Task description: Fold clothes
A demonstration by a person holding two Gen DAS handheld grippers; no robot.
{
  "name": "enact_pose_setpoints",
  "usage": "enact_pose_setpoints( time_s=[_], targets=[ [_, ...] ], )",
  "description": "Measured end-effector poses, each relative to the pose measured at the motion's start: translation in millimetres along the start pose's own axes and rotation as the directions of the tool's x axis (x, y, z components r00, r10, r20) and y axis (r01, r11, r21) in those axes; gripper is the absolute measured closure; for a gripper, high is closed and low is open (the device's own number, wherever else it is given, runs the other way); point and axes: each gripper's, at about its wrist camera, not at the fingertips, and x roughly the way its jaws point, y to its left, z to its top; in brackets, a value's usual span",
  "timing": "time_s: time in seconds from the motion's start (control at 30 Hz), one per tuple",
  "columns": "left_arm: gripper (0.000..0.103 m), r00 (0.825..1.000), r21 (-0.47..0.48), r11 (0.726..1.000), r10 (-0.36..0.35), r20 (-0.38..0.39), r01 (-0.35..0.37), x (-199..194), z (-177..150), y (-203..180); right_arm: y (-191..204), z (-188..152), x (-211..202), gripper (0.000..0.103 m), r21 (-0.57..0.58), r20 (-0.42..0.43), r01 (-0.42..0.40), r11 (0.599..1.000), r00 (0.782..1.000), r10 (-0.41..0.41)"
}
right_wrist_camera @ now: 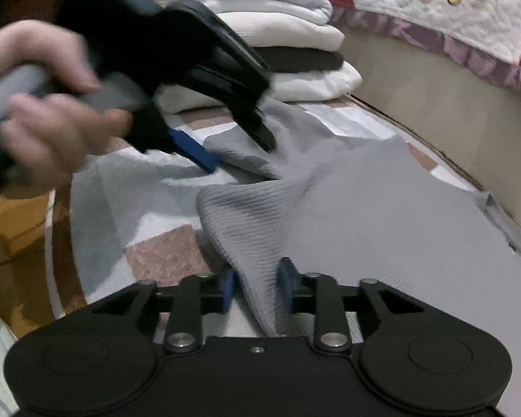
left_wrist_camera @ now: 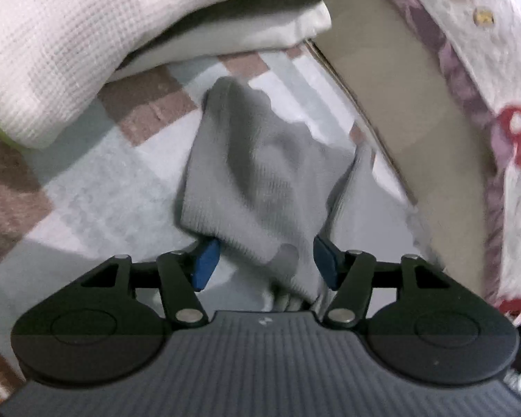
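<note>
A grey ribbed knit garment (right_wrist_camera: 382, 215) lies rumpled on a patchwork sheet (right_wrist_camera: 139, 208). My right gripper (right_wrist_camera: 257, 285) is shut on a fold of its near edge, the blue pads pressed against both sides. My left gripper (right_wrist_camera: 241, 156), held by a person's hand (right_wrist_camera: 45, 111), is further back at the garment's far part. In the left wrist view the left gripper (left_wrist_camera: 265, 260) has its jaws partway closed, with a bunch of the grey garment (left_wrist_camera: 260, 180) between the blue pads. The cloth rises off the sheet (left_wrist_camera: 87, 191) there. The image is blurred by motion.
A stack of folded white and dark clothes (right_wrist_camera: 288, 34) sits at the back of the sheet, close above the left gripper (left_wrist_camera: 69, 34). A beige panel (left_wrist_camera: 382, 52) and a floral quilt (right_wrist_camera: 434, 0) border the right side. Brown wood (right_wrist_camera: 14, 226) shows past the sheet's left edge.
</note>
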Motion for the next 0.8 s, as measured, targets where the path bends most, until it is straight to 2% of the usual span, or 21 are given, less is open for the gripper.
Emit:
enact_pose_setpoints(
  time_s=[0.03,0.07,0.17,0.2,0.23,0.27,0.33,0.37,0.4,0.43,0.47,0.53,0.63,0.7,0.8],
  targets=[
    [0.044,1.0,0.001,1.0,0.006,0.023,-0.006,3,1,0,1,1,0,0.047,-0.006,0.005,0.019,1.0,1.0,-0.019],
    [0.045,0.999,0.003,1.0,0.011,0.045,-0.011,7,2,0,1,2,2,0.042,-0.001,0.009,0.027,1.0,1.0,-0.027],
    [0.049,0.994,0.011,1.0,0.026,0.108,-0.027,16,6,-1,-3,6,8,0.039,0.025,0.012,0.033,0.999,0.999,-0.033],
    [0.071,0.993,0.028,0.999,0.022,0.116,-0.025,16,6,-5,-3,7,11,0.039,0.028,0.013,0.032,0.999,0.999,-0.032],
    [0.086,0.993,0.048,0.999,0.013,0.119,-0.019,15,7,-8,-2,9,12,0.039,0.016,0.016,0.03,0.999,0.999,-0.03],
    [0.096,0.992,0.068,0.998,0.004,0.123,-0.012,15,7,-12,0,10,12,0.039,-0.007,0.021,0.025,1.0,0.999,-0.025],
    [0.097,0.992,0.109,0.994,-0.015,0.129,0.001,13,8,-20,1,12,12,0.041,-0.027,0.036,0.013,1.0,0.999,-0.012],
    [0.097,0.991,0.129,0.992,-0.024,0.132,0.007,12,9,-23,0,14,12,0.047,-0.023,0.044,0.002,1.0,0.999,-0.001],
    [0.097,0.99,0.149,0.989,-0.034,0.134,0.013,11,9,-27,-1,15,12,0.056,-0.019,0.051,-0.008,1.0,0.999,0.009],
    [0.097,0.99,0.178,0.984,-0.048,0.133,0.024,8,10,-34,-5,17,13,0.079,0.006,0.047,-0.025,1.0,0.999,0.024],
    [0.097,0.99,0.214,0.976,-0.066,0.128,0.038,5,11,-44,-10,19,13,0.091,0.047,0.044,-0.033,0.998,0.999,0.031],
    [0.097,0.987,0.296,0.951,-0.127,0.102,0.092,-1,10,-73,-25,21,8,0.096,0.17,0.069,-0.051,0.984,0.997,0.04],
    [0.097,0.971,0.367,0.905,-0.239,0.015,0.217,-5,-2,-125,-51,19,-8,0.096,0.343,0.113,-0.088,0.935,0.992,0.052],
    [0.097,0.95,0.392,0.868,-0.308,-0.057,0.305,-5,-13,-160,-66,15,-20,0.096,0.403,0.154,-0.112,0.909,0.987,0.053],
    [0.097,0.915,0.43,0.808,-0.361,-0.178,0.403,9,-42,-211,-94,-7,-47,0.096,0.524,0.204,-0.076,0.848,0.978,-0.038]
  ],
)
